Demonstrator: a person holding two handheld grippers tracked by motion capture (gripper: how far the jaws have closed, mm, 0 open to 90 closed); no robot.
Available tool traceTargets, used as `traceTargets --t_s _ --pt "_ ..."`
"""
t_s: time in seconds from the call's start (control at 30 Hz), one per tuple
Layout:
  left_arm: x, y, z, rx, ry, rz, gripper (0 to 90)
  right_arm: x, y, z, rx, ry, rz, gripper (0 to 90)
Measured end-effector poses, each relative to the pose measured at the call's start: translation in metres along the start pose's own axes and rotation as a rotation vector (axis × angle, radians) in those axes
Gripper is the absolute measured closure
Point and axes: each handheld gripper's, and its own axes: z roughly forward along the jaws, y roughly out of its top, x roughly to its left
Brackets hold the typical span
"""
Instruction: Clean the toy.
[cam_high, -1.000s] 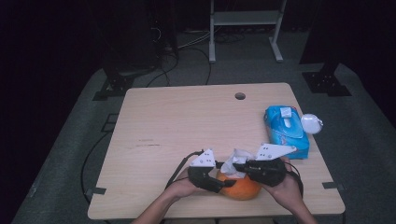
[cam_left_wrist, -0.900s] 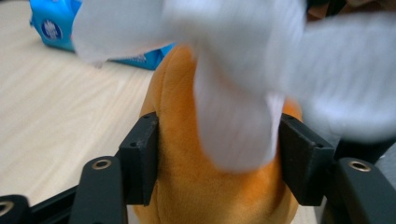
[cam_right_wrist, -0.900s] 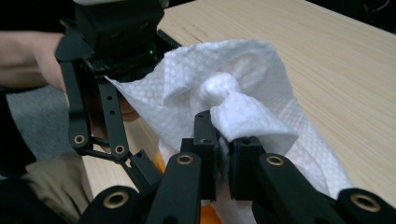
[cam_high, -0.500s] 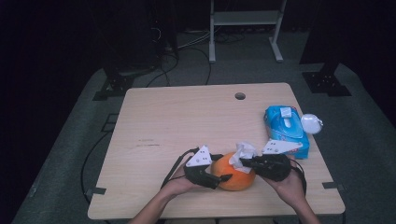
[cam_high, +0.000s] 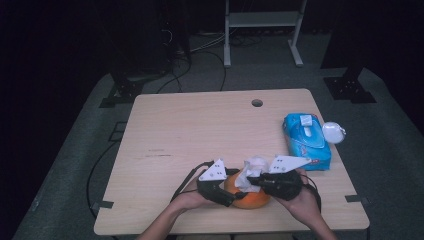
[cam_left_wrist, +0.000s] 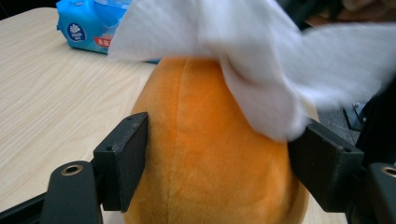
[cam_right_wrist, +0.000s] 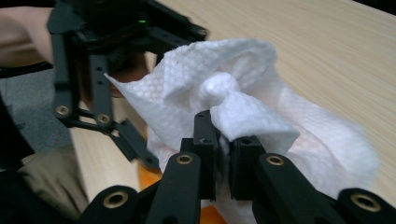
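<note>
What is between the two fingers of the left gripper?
In the left gripper view, the orange plush toy sits between the left gripper fingers, with a white tissue draped over its top.

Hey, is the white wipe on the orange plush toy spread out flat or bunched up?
Bunched up. The white wipe is gathered into a twisted wad pinched in the right gripper, its loose edges draping over the orange plush toy.

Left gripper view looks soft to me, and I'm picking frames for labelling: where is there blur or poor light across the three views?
Left gripper view: the white tissue smears at its right edge, while the orange plush toy is sharp. Right gripper view: the tissue weave is crisp, the left gripper behind it soft. High view: the table is evenly lit, the surroundings nearly black.
</note>
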Motion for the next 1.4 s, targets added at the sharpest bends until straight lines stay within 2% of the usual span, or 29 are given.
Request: traceTargets --t_s 0.03,0.07,0.1,0.13,0.2,0.3,0.43,0.5,0.53,0.57,0.7,0.77,0.8,0.9,0.97,1.0,1.07,1.13,1.17,1.23,1.27,1.3,1.33,1.4 --pt "0.000 0.000 0.000 0.000 0.000 0.000 24.1 0.000 0.000 0.000 0.000 0.000 0.000 82.8" --pt "0.001 -0.001 0.000 -0.004 0.000 0.000 24.0 -0.011 -0.004 -0.005 0.001 -0.031 0.027 82.9" --pt "0.001 -0.001 0.000 -0.004 0.000 0.000 24.0 -0.011 -0.004 -0.005 0.001 -0.031 0.027 82.9" --pt "0.000 0.000 0.001 -0.005 -0.003 0.002 24.0 -0.020 -0.010 -0.010 -0.003 -0.038 0.066 83.0" --pt "-0.002 0.002 0.002 -0.004 -0.002 0.008 23.8 -0.024 -0.012 -0.012 -0.006 -0.035 0.086 82.8" --pt "-0.004 0.002 0.003 0.005 0.000 0.016 22.3 -0.021 -0.011 -0.012 -0.005 -0.040 0.077 82.8" --pt "-0.009 0.004 0.004 0.012 -0.009 0.034 20.7 -0.002 -0.003 -0.003 -0.023 -0.007 0.017 82.5" --pt "-0.009 0.004 0.003 0.016 -0.010 0.028 19.8 0.000 -0.002 -0.001 -0.021 -0.007 0.008 82.6" --pt "-0.006 0.004 0.002 0.008 -0.014 0.006 21.0 0.001 -0.002 0.000 -0.017 -0.010 0.000 82.6" --pt "-0.006 0.004 0.002 0.008 -0.014 0.006 23.0 0.001 -0.002 0.000 -0.017 -0.010 0.000 82.6" --pt "0.000 0.001 -0.001 0.003 -0.008 0.002 25.7 -0.014 -0.008 -0.008 -0.021 -0.035 0.041 82.6" --pt "0.002 0.000 -0.001 -0.003 -0.010 -0.011 25.6 -0.021 -0.012 -0.012 -0.020 -0.053 0.053 82.6" --pt "0.003 -0.003 0.000 -0.013 -0.009 -0.031 25.6 -0.024 -0.014 -0.013 -0.019 -0.061 0.064 82.6" --pt "0.002 -0.002 0.001 -0.009 -0.003 -0.029 25.1 -0.029 -0.017 -0.016 -0.024 -0.066 0.081 82.6" --pt "-0.001 0.000 0.002 -0.006 0.004 -0.017 24.9 -0.026 -0.016 -0.016 -0.031 -0.059 0.082 82.7" --pt "-0.002 0.000 0.003 0.000 0.007 -0.009 24.9 -0.018 -0.012 -0.012 -0.038 -0.033 0.068 82.7" --pt "-0.006 0.003 0.005 0.005 0.016 0.007 24.7 -0.007 -0.006 -0.005 -0.038 -0.019 0.037 82.7" --pt "-0.008 0.004 0.005 0.002 0.015 0.019 24.7 0.002 -0.001 0.000 -0.042 0.017 0.019 82.7" --pt "-0.008 0.004 0.005 0.005 0.016 0.023 23.9 0.005 0.000 0.003 -0.037 0.023 0.004 82.7" --pt "-0.007 0.005 0.004 0.001 0.012 0.020 19.7 0.008 0.002 0.005 -0.017 0.003 -0.033 82.7" --pt "-0.002 0.005 0.001 -0.011 -0.001 -0.021 17.6 0.006 0.002 0.004 -0.020 0.007 -0.023 82.7" --pt "-0.002 0.005 0.001 -0.011 -0.001 -0.021 14.0 0.006 0.002 0.004 -0.020 0.007 -0.023 82.7" --pt "0.003 0.004 0.001 -0.002 0.000 -0.069 10.2 0.000 -0.001 0.002 -0.021 0.010 -0.005 82.7" --pt "0.008 0.000 0.000 -0.006 -0.022 -0.109 10.1 -0.005 -0.003 -0.003 -0.019 0.002 0.004 82.7"
